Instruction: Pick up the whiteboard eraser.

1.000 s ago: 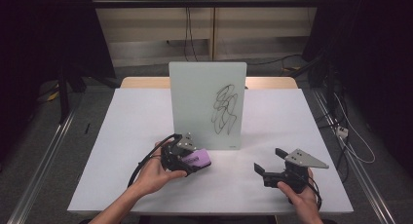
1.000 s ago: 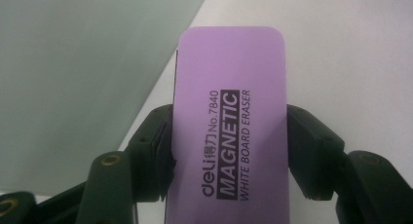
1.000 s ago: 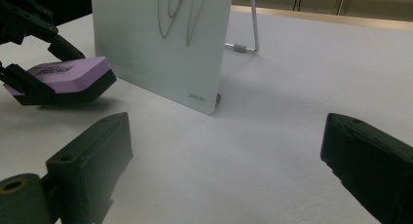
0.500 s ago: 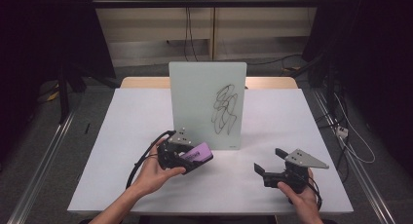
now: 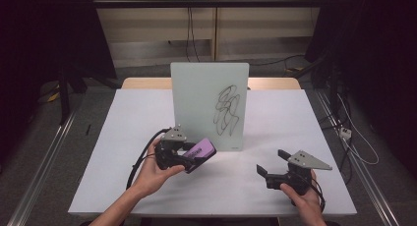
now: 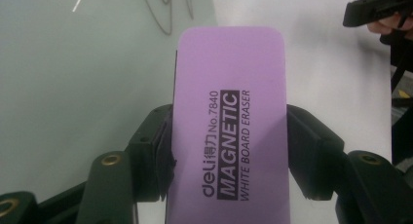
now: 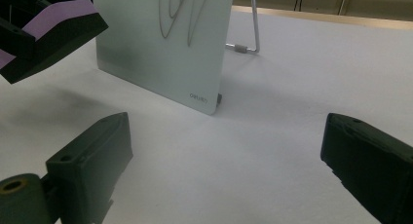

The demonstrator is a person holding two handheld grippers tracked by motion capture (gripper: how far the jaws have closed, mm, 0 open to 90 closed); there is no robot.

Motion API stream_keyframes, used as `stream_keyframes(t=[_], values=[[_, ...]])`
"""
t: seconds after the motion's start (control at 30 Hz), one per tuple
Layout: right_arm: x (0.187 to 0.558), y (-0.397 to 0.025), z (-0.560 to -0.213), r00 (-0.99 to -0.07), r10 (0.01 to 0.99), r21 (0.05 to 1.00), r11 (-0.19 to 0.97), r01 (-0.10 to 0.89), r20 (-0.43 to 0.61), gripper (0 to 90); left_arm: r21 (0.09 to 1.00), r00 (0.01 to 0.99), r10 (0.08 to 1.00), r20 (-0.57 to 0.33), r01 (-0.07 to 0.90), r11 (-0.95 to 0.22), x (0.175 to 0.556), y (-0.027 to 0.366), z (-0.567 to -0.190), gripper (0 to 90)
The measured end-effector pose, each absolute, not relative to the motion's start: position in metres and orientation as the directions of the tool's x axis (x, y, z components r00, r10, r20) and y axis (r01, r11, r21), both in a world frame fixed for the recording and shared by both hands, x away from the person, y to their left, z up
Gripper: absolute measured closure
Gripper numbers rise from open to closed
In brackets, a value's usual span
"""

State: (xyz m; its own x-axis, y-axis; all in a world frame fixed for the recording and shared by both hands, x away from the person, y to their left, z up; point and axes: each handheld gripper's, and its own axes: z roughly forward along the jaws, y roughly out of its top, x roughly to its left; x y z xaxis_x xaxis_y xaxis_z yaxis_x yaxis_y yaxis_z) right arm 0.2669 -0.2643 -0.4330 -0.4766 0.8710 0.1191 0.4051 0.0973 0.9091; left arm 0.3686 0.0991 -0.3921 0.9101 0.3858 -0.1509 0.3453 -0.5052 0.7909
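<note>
One step looks done and the wiping is not: the left claw (image 5: 193, 159) grips a purple magnetic whiteboard eraser (image 5: 201, 151) lifted off the white surface (image 5: 123, 137), near the upright glass board (image 5: 209, 105) whose black scribble (image 5: 227, 110) remains, while the right claw (image 5: 269, 173) rests open, empty

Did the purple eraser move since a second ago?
Yes. The eraser, held in the left claw, has gone up and right, closer to the standing board.

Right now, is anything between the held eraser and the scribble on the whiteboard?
Nothing visible. The left gripper holds the purple eraser just in front of the whiteboard; the black scribble sits up and to its right, with bare board between.
</note>
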Motion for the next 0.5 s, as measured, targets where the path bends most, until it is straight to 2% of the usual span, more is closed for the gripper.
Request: stream_keyframes(t=[0.5], values=[[0.267,-0.264,-0.433,-0.477,0.871,0.908,0.097,0.407,0.121,4.5,0.844,0.898,0.419,-0.131,0.323,-0.428,0.362,0.103,-0.374,40.5]])
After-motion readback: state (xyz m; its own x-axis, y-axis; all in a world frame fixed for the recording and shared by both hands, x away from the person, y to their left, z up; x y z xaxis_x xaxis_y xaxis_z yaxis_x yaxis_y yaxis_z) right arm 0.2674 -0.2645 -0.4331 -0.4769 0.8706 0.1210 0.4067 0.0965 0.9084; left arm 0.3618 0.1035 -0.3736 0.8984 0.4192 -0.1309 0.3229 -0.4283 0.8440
